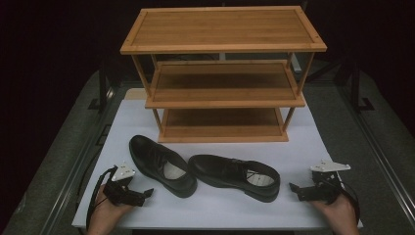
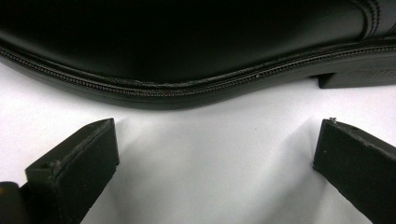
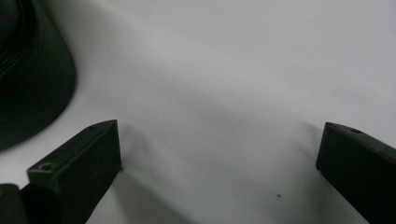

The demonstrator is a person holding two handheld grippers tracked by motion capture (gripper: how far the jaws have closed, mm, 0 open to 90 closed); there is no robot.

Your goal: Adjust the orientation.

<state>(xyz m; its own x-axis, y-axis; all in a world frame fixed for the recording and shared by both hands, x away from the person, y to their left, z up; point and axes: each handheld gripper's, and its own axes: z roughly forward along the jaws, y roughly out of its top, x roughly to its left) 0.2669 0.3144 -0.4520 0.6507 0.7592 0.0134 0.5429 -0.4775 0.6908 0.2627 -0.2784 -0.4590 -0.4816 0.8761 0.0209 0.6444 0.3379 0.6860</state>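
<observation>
Two black leather dress shoes lie on the white table top [image 1: 303, 147] in front of a wooden rack. The left shoe [image 1: 160, 164] points its toe toward the near side; the right shoe [image 1: 235, 176] lies across, heel to the right. My left gripper [image 1: 147, 192] rests low on the table just left of the left shoe, jaws open and empty. In the left gripper view that shoe's sole and welt [image 2: 187, 88] run close ahead of the open gripper [image 2: 217, 149]. My right gripper [image 1: 292, 187] sits right of the right shoe, open and empty. The right gripper view shows that shoe's heel [image 3: 28, 79] left of the gripper [image 3: 219, 149].
A three-shelf bamboo shoe rack [image 1: 222, 73] stands at the back of the table, its shelves bare. Dark floor and metal rails [image 1: 377, 142] flank the table. Bare white surface lies between the shoes and the near edge.
</observation>
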